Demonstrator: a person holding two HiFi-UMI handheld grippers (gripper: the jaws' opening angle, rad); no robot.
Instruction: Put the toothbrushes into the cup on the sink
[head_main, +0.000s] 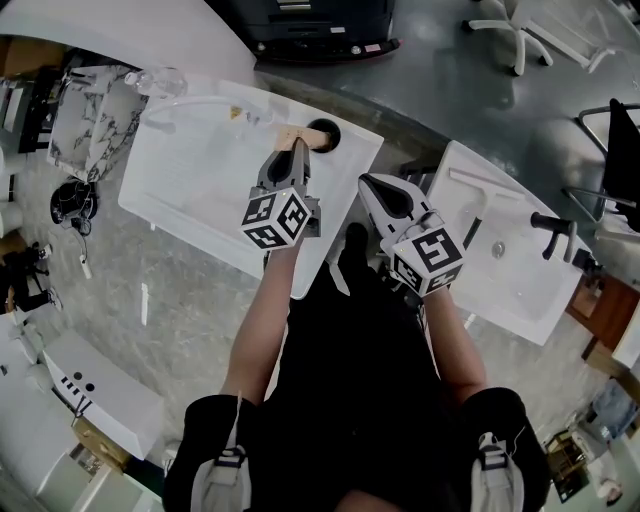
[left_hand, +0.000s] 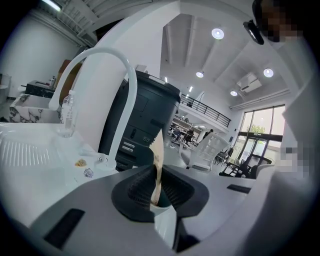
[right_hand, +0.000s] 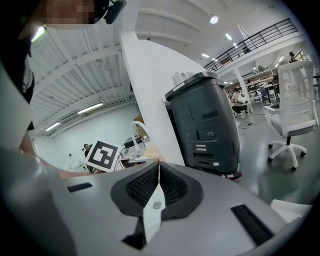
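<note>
Toothbrush (left_hand: 157, 157) sits clamped in left gripper (left_hand: 156, 175); head view adds cup (head_main: 325, 133)

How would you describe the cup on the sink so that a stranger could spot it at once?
Find the white sink with the curved white tap. Near its far right corner, just beyond the left gripper and its tan packet, stands the cup. It is the only dark, round thing on the white rim.
</note>
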